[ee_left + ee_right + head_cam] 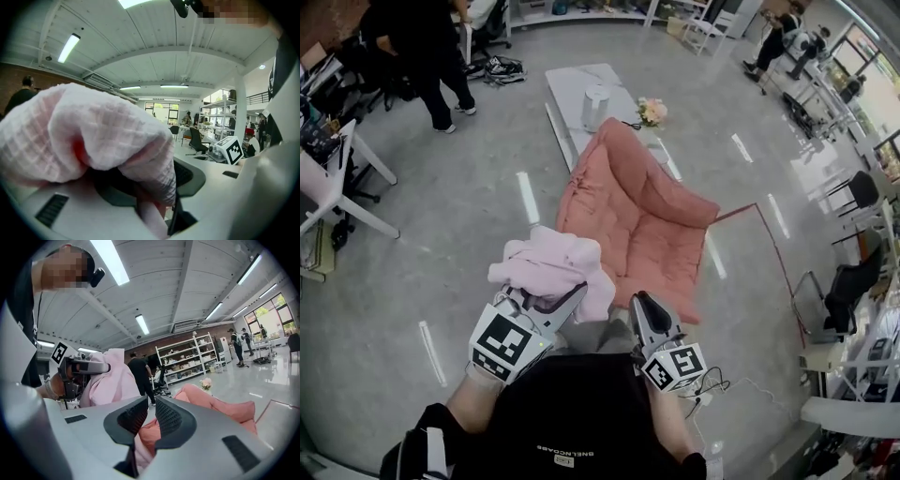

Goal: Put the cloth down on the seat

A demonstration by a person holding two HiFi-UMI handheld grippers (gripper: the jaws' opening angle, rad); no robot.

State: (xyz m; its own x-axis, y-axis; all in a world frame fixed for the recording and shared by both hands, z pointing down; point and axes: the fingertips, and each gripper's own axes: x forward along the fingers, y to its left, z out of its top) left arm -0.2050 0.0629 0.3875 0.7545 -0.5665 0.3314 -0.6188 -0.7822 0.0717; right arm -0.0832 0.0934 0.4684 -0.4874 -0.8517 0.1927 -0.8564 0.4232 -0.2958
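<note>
Cloth (551,267) is up in the air, wadded in the left gripper (570,298). Its jaws are clamped on a fold and the rest is heaped over them; in the left gripper view the wad fills most of the picture. Right gripper (641,307) is alongside, near the cloth's hanging tail but apart from it as far as I can tell. Its jaws stand at a narrow slit with nothing pinched, and the seat (647,220) shows through the gap. The seat lies on the floor (412,281) ahead, near edge just beyond the grippers, far end toward the table (581,89). The cloth sits short of that near edge, not yet over the cushion. Step in hand, by my read, is the carry to the seat. To do it well, take the left gripper forward past the near edge to mid-cushion, lower until the tail touches, then part the jaws. Letting go high or early risks the wad sliding off the near edge. The right gripper could catch the tail and spread it, or else keep clear. The cloth is a lump with no true long axis; its widest spread runs left to right across the head view, tail pointing down-right. The seat's long axis runs away from the person, slanting slightly left.
</note>
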